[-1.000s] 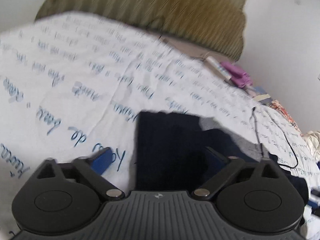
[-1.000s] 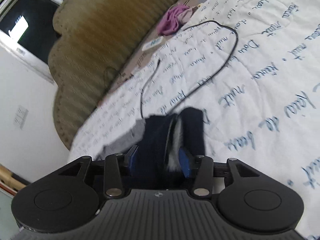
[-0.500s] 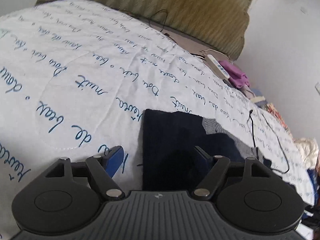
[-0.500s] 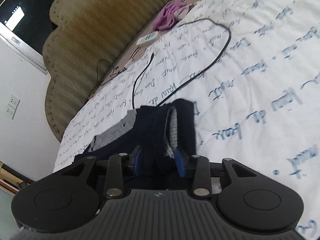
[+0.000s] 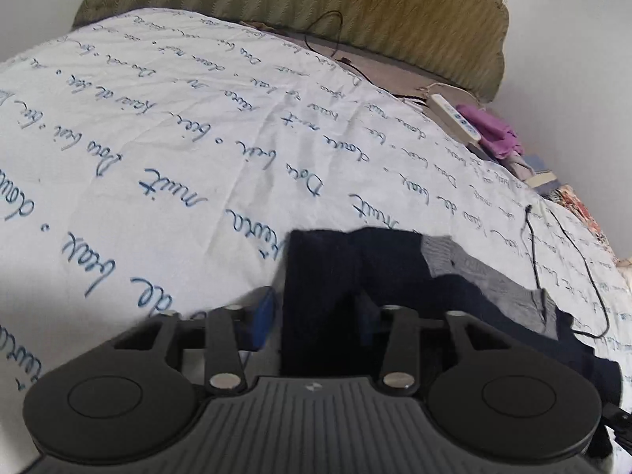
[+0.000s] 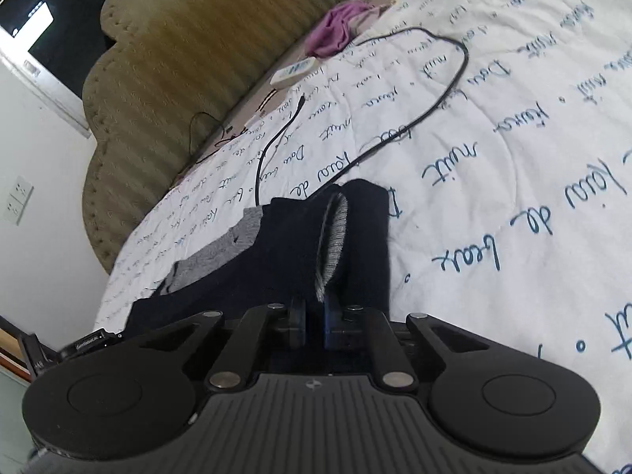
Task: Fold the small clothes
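A navy garment with a grey part (image 5: 335,268) lies crumpled on the white bedspread with blue writing (image 5: 158,138). My left gripper (image 5: 316,312) straddles its near left corner. The jaws are closing, and a thin gap shows between the left blue pad (image 5: 264,312) and the cloth edge. In the right wrist view the same garment (image 6: 292,245) has a raised fold with a grey lining. My right gripper (image 6: 314,320) is closing on the near end of that fold, its pads almost together with cloth pinched between them.
A black cable (image 6: 434,98) loops over the bedspread (image 6: 513,158) beyond the garment. A white remote (image 6: 294,73) and a purple cloth (image 6: 335,31) lie near the olive headboard (image 6: 197,59). The cable (image 5: 568,268) runs right of the garment.
Both pairs of jaws have narrowed. The left ones drew in around the garment's corner. The right ones went from loosely around the fold to pinching it.
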The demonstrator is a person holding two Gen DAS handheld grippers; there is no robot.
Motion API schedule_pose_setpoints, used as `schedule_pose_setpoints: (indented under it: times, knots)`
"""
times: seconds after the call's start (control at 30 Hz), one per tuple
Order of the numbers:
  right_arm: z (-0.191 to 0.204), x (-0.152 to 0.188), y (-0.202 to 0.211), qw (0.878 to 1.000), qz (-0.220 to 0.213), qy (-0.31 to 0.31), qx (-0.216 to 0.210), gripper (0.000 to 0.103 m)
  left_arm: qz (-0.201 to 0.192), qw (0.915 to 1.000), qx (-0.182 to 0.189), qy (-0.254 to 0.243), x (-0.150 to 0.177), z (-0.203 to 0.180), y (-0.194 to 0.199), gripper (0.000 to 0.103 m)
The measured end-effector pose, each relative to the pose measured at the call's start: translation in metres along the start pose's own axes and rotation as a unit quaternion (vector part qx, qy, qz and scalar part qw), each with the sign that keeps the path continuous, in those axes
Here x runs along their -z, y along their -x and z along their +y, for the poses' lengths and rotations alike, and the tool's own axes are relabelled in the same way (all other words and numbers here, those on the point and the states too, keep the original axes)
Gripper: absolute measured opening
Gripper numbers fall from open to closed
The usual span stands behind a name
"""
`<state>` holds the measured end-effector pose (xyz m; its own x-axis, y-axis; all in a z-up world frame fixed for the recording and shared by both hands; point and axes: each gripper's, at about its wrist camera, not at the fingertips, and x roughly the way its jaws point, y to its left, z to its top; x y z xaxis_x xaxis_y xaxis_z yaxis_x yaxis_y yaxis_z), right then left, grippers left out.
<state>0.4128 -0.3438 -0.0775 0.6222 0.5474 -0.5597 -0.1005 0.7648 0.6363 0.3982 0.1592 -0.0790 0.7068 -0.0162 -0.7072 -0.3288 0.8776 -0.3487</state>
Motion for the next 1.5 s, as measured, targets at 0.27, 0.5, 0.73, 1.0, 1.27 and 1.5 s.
schedule_pose_setpoints:
  times: [0.27, 0.5, 0.73, 1.0, 1.27, 1.5]
  knots:
    - [-0.025, 0.001, 0.026, 1.000, -0.005, -0.022, 0.008, 0.011, 0.000, 0.9995, 0.001, -0.030, 0.000, 0.003, 0.000, 0.011]
    - [-0.027, 0.008, 0.018, 0.998, 0.016, -0.056, -0.003, 0.036, 0.011, 0.9986, -0.006, -0.051, -0.008, 0.002, 0.002, 0.010]
    - [0.002, -0.021, 0.035, 0.998, -0.056, 0.024, 0.023, 0.062, 0.015, 0.9967, 0.007, -0.080, 0.001, 0.002, 0.025, 0.030]
    - [0.024, -0.026, -0.026, 0.987, -0.003, 0.135, 0.090, 0.022, -0.010, 0.9934, -0.015, -0.113, 0.003, -0.017, -0.005, 0.007]
    - [0.024, -0.023, -0.017, 0.987, -0.018, 0.140, 0.081, 0.013, -0.072, 0.9789, -0.049, -0.185, -0.016, -0.022, 0.014, 0.005]
    - [0.011, -0.015, -0.029, 0.990, -0.015, 0.109, 0.088, 0.036, -0.048, 0.9712, -0.065, -0.224, 0.004, -0.022, -0.008, 0.008]
